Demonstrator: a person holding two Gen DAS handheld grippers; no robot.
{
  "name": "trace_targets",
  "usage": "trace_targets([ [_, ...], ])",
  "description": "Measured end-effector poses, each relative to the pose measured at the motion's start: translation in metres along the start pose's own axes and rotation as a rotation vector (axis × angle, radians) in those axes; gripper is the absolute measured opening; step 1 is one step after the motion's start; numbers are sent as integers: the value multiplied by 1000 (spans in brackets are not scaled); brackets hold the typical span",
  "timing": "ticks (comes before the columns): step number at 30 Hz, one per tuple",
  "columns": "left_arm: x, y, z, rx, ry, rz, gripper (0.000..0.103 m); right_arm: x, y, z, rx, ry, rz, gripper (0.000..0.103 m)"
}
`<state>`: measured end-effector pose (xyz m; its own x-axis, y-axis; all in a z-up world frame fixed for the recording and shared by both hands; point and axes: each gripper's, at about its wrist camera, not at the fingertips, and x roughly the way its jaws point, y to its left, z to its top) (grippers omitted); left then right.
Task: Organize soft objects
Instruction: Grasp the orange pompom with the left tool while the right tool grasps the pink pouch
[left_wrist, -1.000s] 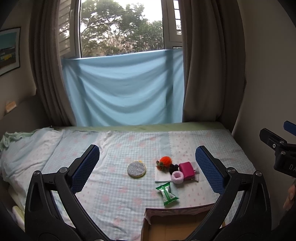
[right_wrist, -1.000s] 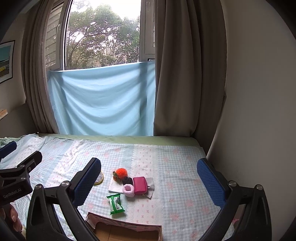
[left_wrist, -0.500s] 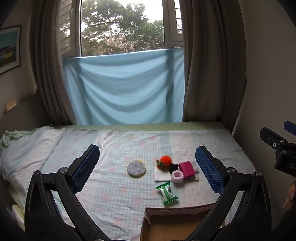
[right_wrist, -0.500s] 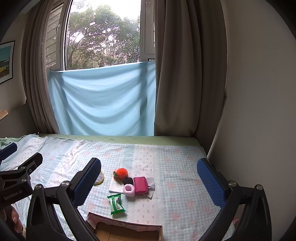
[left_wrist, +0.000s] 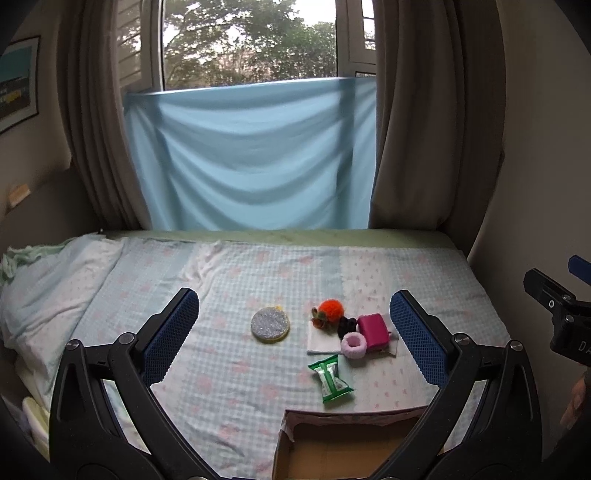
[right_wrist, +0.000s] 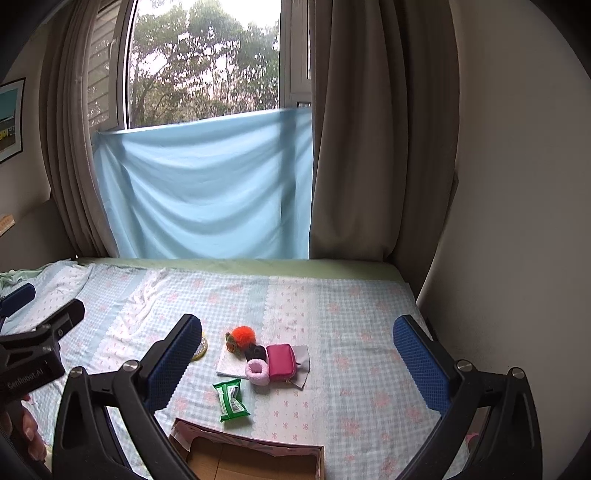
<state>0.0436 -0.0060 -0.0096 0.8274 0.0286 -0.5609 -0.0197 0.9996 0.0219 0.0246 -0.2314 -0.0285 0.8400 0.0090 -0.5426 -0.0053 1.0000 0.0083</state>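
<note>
The soft things lie in a small cluster on the bed (left_wrist: 229, 369), near its foot and just beyond a cardboard box (left_wrist: 347, 443) whose open top shows at the 6 o'clock edge of both views. At the heart of the cluster a magenta pouch (left_wrist: 373, 329) touches a pink scrunchie (left_wrist: 354, 344) at its 7 o'clock, with a black hair tie (left_wrist: 347, 325) and an orange pompom (left_wrist: 330, 309) running off toward 10 o'clock. They rest partly on a white cloth (left_wrist: 321, 341). A green packet (left_wrist: 330, 380) lies alone at 6 o'clock of the cluster, nearest the box, and a round grey pad (left_wrist: 270, 325) sits apart at 9 o'clock.

All of it looks light and yielding. The scrunchie and pompom should squash under a pinch, so a hold across the middle ought to do. The packet's film is probably slick and wants a grip across its short width. The pouch looks firmer; across its narrow side seems best. The cloth is thin and flat, likely the hardest to lift off the sheet.

The left claw (left_wrist: 295, 332) hangs above the bed, spread wide and empty. The right claw (right_wrist: 297, 354) is likewise spread and empty, framing the cluster.
</note>
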Motion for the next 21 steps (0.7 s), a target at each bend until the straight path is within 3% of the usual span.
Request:
trace_targets([
  [9, 112, -10, -6, -16, 139, -7, 102, 78, -22, -9, -9, 115, 34, 103],
  [21, 321, -27, -39, -50, 379, -108, 102, 237, -23, -60, -18, 255, 16, 102],
])
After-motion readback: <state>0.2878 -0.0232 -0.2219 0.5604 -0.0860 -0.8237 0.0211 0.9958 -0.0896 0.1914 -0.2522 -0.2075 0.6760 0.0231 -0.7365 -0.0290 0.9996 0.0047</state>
